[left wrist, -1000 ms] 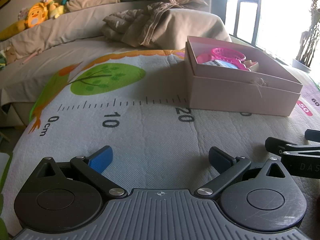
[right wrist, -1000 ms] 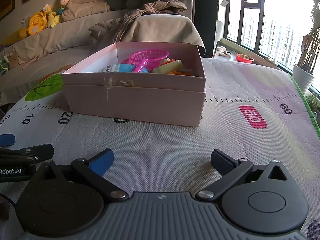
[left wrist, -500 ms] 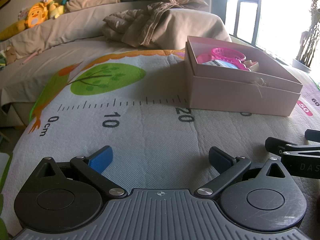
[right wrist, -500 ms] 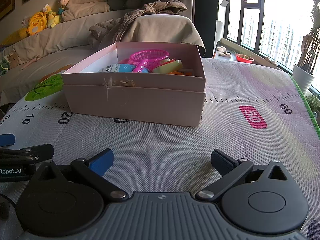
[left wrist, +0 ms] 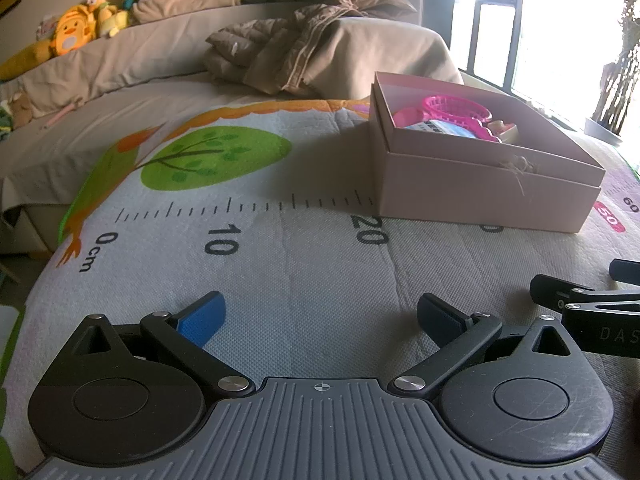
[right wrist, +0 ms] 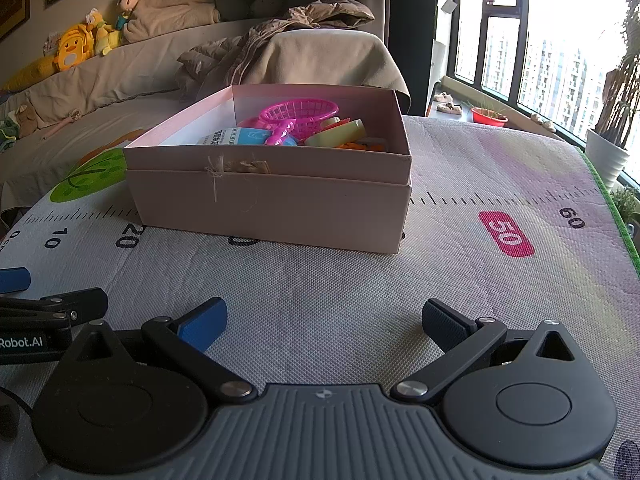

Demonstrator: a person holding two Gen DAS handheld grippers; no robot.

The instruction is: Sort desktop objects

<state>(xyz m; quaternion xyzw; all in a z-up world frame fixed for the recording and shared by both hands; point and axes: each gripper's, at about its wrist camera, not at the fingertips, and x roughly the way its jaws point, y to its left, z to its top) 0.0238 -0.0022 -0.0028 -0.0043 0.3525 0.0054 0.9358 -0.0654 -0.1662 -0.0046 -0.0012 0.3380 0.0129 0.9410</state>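
A pink cardboard box (right wrist: 272, 204) stands on the printed ruler mat (right wrist: 360, 304); it also shows in the left wrist view (left wrist: 480, 196). It holds a pink plastic basket (right wrist: 300, 114), a blue-and-white packet (right wrist: 240, 136), a pale green item (right wrist: 340, 134) and orange bits. My left gripper (left wrist: 318, 314) is open and empty, low over the mat, left of the box. My right gripper (right wrist: 324, 318) is open and empty, in front of the box. Each gripper shows at the edge of the other's view.
A sofa (left wrist: 160, 52) with plush toys (left wrist: 76, 34) and a crumpled jacket (left wrist: 304, 40) lies behind the mat. Windows and potted plants (right wrist: 612, 148) are at the right. The mat's green edge (right wrist: 616, 220) runs along the right side.
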